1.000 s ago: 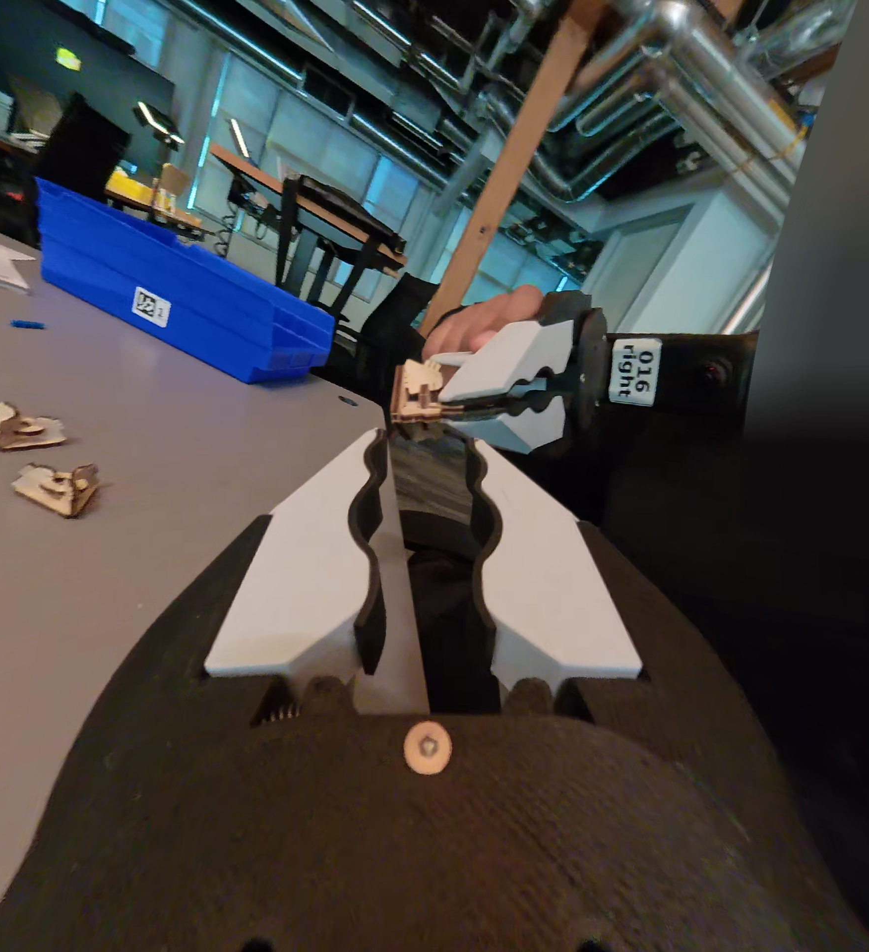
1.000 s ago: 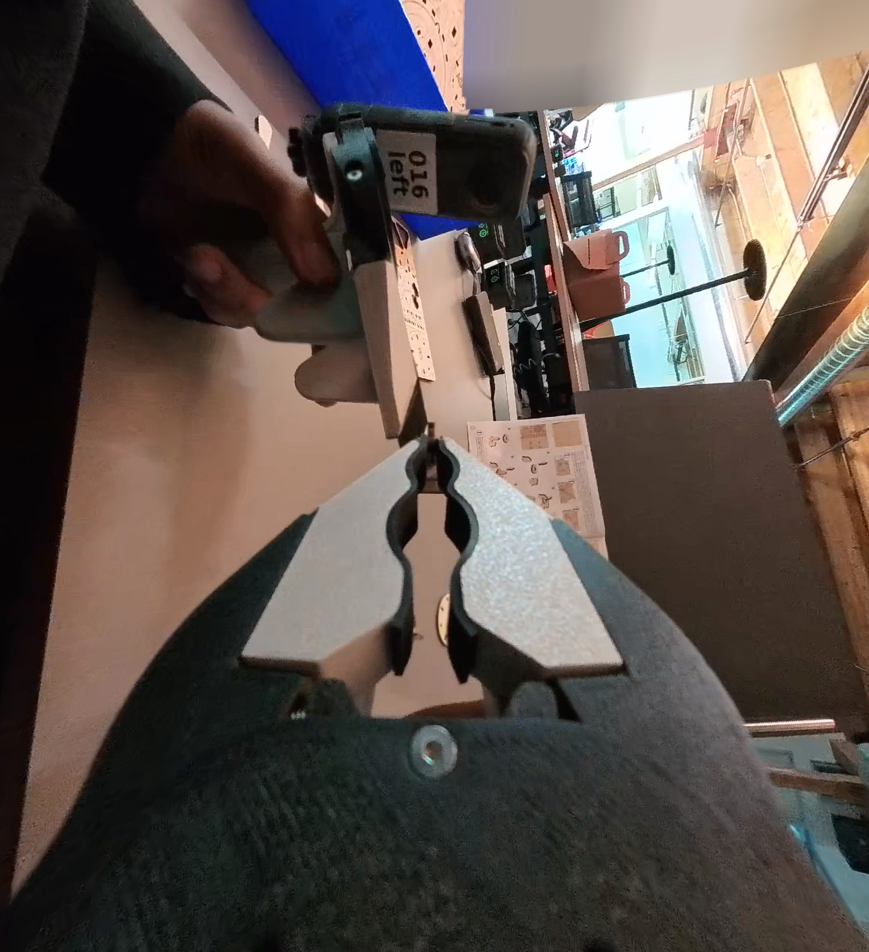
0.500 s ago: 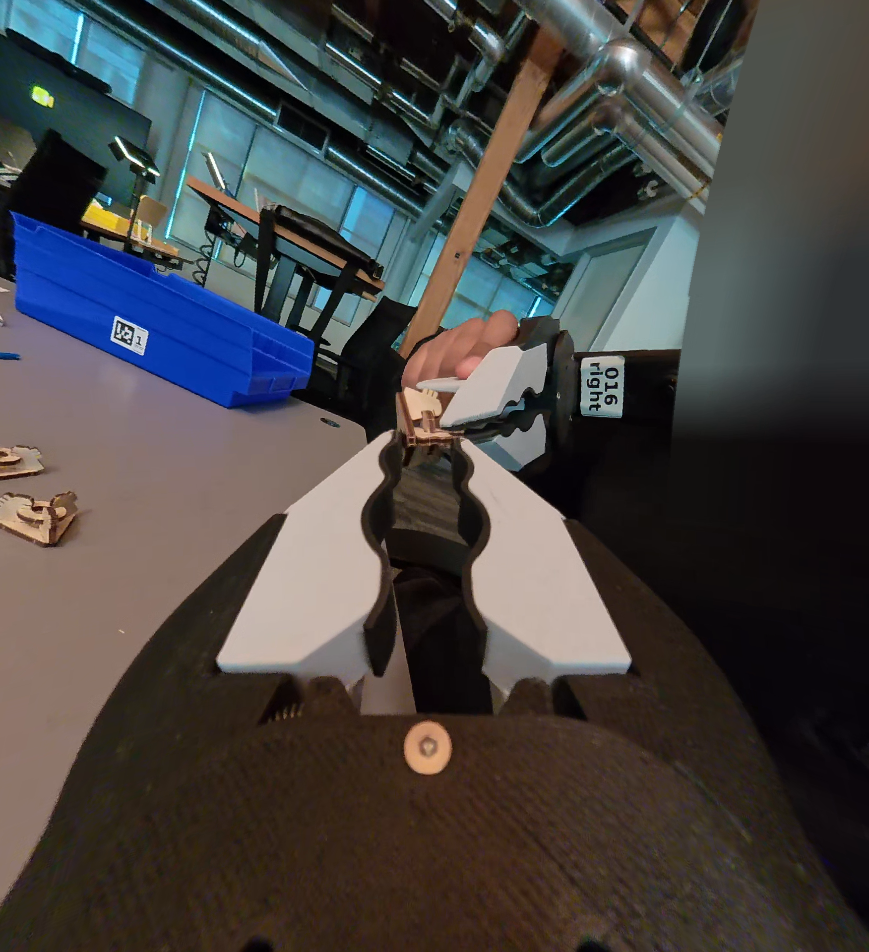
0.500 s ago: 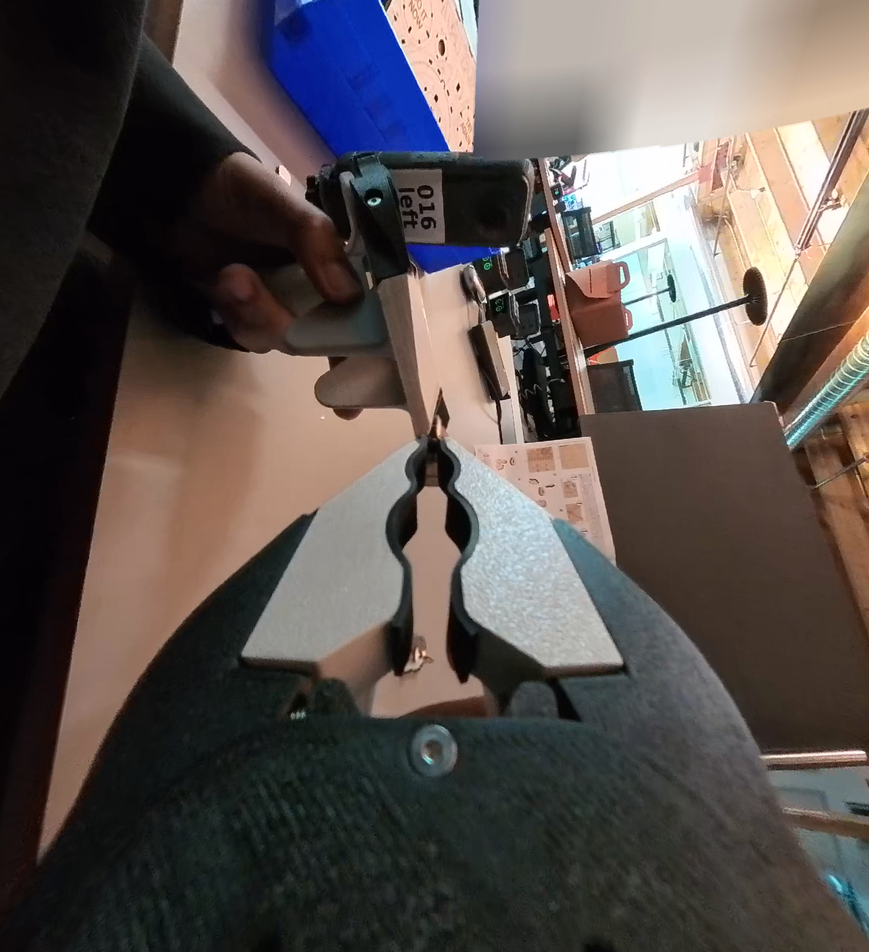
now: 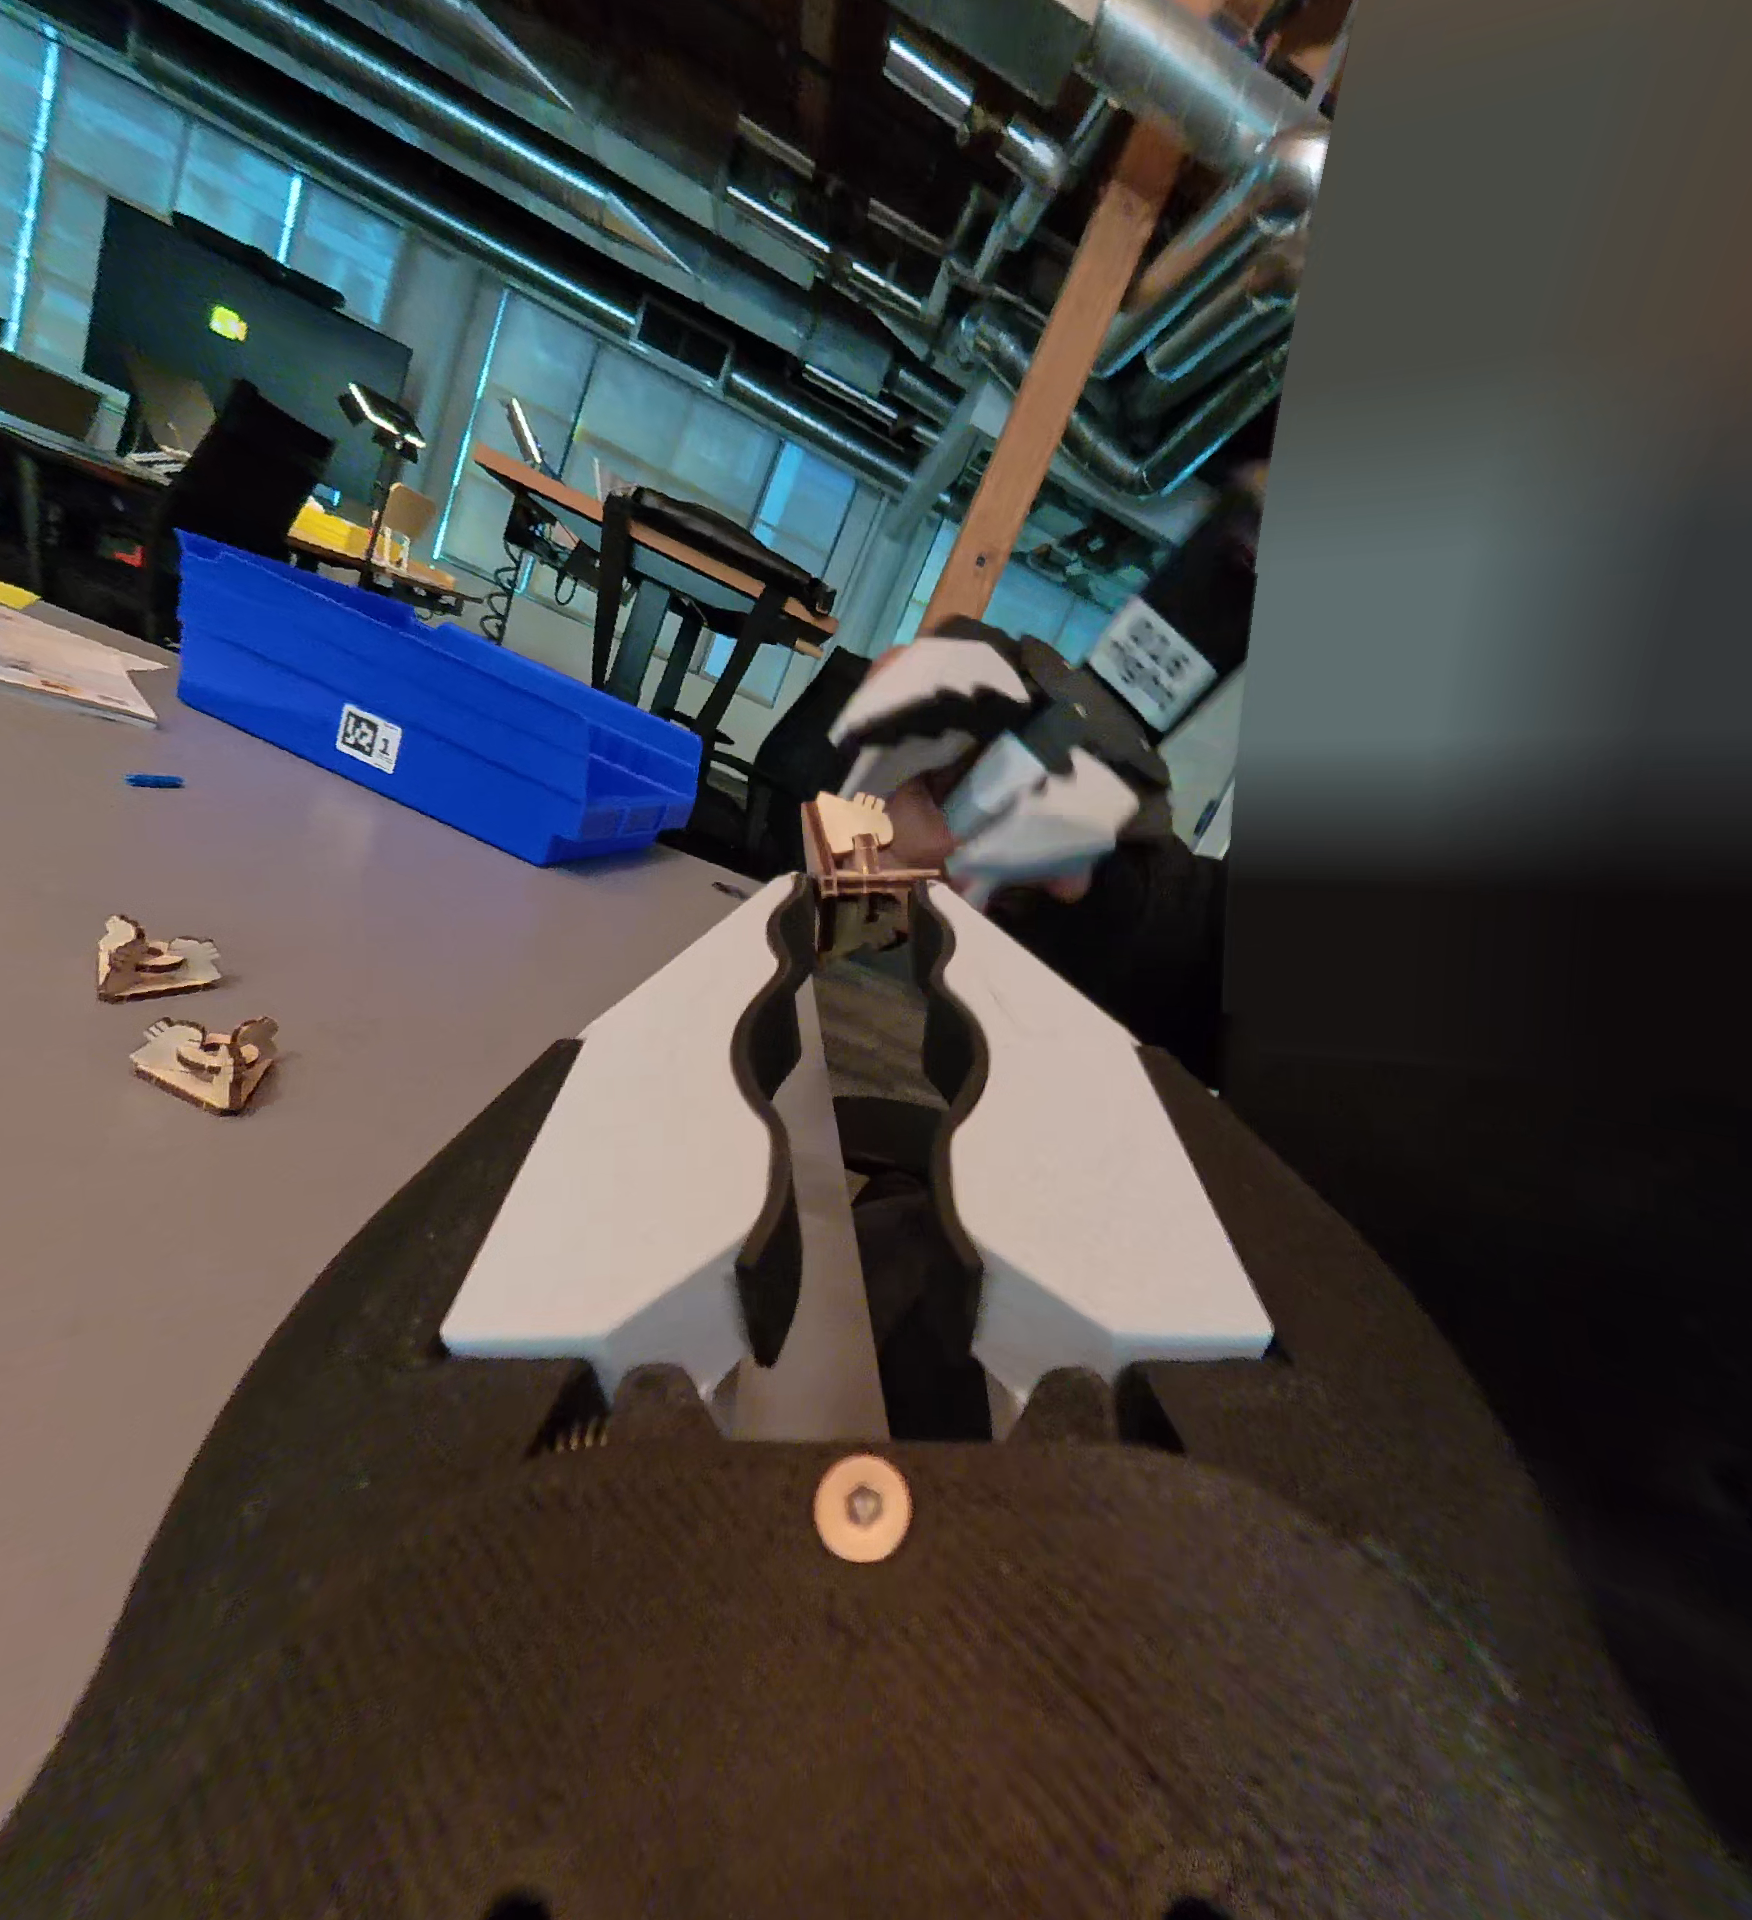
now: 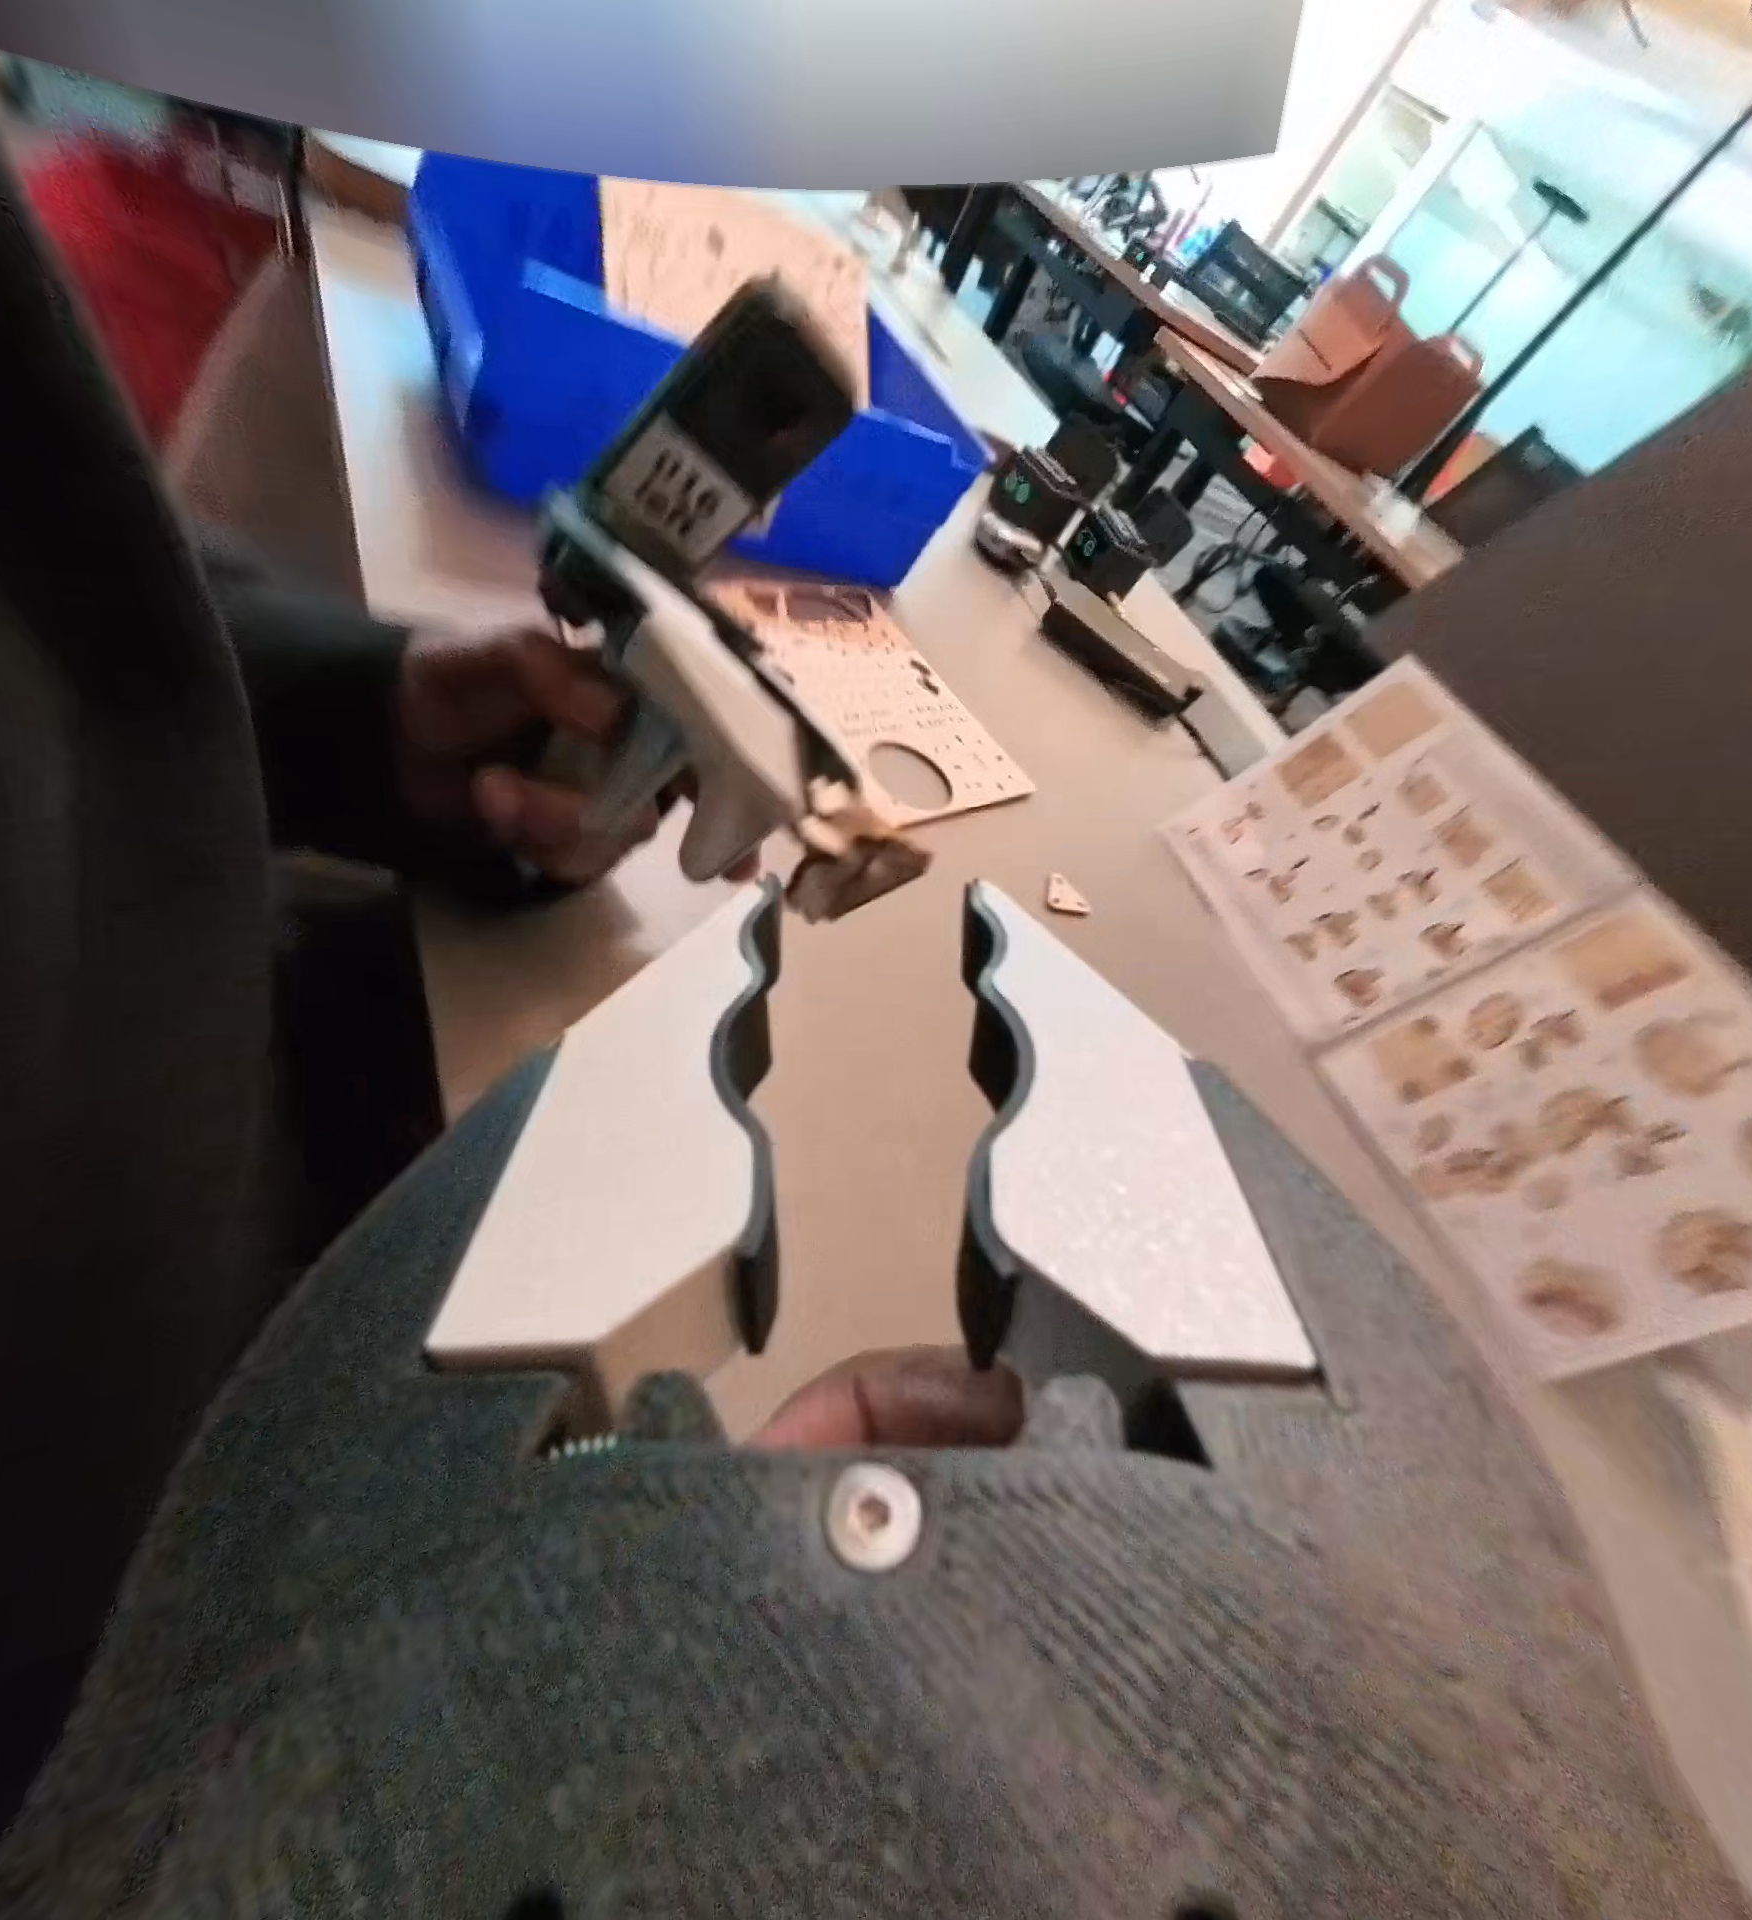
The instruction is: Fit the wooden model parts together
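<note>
Wooden assembly [image 5: 856, 883] clamped in left hand-held gripper [image 5: 859, 902] past table edge [image 5: 737, 883]; right hand-held gripper [image 6: 870, 902] open, empty.

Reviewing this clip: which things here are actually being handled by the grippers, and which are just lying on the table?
Handled:
- small wooden assembly, clamped at the tips of the left gripper
- right gripper, jaws open, nothing between them, beside that assembly

Lying about:
- two wooden pieces on the grey table
- blue bin
- punched wooden sheet
- small wooden offcut
- illustrated sheet
</note>
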Motion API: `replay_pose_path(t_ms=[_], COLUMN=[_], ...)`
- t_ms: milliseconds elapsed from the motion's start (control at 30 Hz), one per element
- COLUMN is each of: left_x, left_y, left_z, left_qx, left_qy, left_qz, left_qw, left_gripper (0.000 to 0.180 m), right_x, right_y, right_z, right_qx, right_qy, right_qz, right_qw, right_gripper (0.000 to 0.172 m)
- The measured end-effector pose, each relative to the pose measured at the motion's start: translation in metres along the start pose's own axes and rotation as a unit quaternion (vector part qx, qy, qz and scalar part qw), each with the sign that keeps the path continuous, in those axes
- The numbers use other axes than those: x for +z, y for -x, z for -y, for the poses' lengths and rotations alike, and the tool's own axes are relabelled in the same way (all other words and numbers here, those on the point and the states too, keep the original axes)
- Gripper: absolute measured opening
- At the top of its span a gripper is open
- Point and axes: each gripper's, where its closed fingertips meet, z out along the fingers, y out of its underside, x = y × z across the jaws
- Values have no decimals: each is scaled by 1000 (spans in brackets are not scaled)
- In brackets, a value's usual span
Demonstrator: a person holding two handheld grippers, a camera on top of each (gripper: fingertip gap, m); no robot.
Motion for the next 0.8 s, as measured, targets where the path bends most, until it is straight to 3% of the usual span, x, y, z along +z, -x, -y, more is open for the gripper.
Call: replay_pose_path(t_ms=[133, 200, 400, 700, 800], left_x=[3, 3, 4, 10, 13], left_y=[-3, -5, -11, -22, -21], left_z=[-6, -7, -10, -31, -37], left_qx=[32, 42, 49, 52, 48], left_qy=[20, 24, 32, 97, 118], left_qz=[2, 2, -18, -50, -45], left_qw=[999, 999, 998, 993, 991], left_gripper=[16, 15, 15, 14, 13], right_x=[-8, -6, 4, -4, -8], right_y=[-12, -11, 9, 28, 34], right_z=[13, 8, -4, -17, -28], right_qx=[222, 270, 344, 378, 374], right_qy=[-90, -100, -86, -32, -22], right_qz=[57, 75, 150, 266, 298], right_qw=[969, 955, 923, 886, 878], right_gripper=[15, 10, 30, 21, 26])
